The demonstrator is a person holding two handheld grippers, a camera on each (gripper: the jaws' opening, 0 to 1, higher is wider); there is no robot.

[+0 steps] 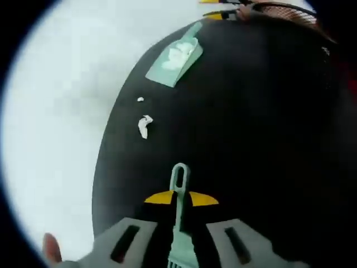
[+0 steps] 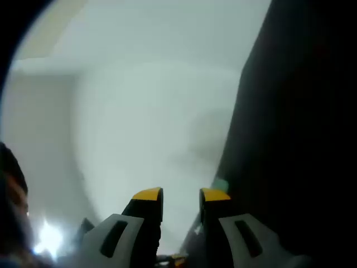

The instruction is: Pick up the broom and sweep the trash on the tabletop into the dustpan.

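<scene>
My left gripper point(image 1: 181, 198) is shut on the pale green broom point(image 1: 178, 184); its looped handle end sticks out past the yellow jaw tips over the black tabletop point(image 1: 251, 128). A crumpled white paper scrap point(image 1: 145, 126) and a smaller bit point(image 1: 140, 99) lie ahead near the table's left edge. Farther on rests the green dustpan point(image 1: 175, 58) with white trash in it. In the right gripper view my right gripper point(image 2: 181, 195) is open, with white floor showing between the jaws. A small pale green piece point(image 2: 221, 184) shows just past its right jaw, too blurred to identify.
The table edge curves along the left, with pale floor point(image 1: 61, 111) beyond it. Yellow and dark parts point(image 1: 223, 11) show past the dustpan at the far edge. A fingertip point(image 1: 51, 248) shows at the lower left. The right gripper view has the dark table point(image 2: 301, 123) on its right.
</scene>
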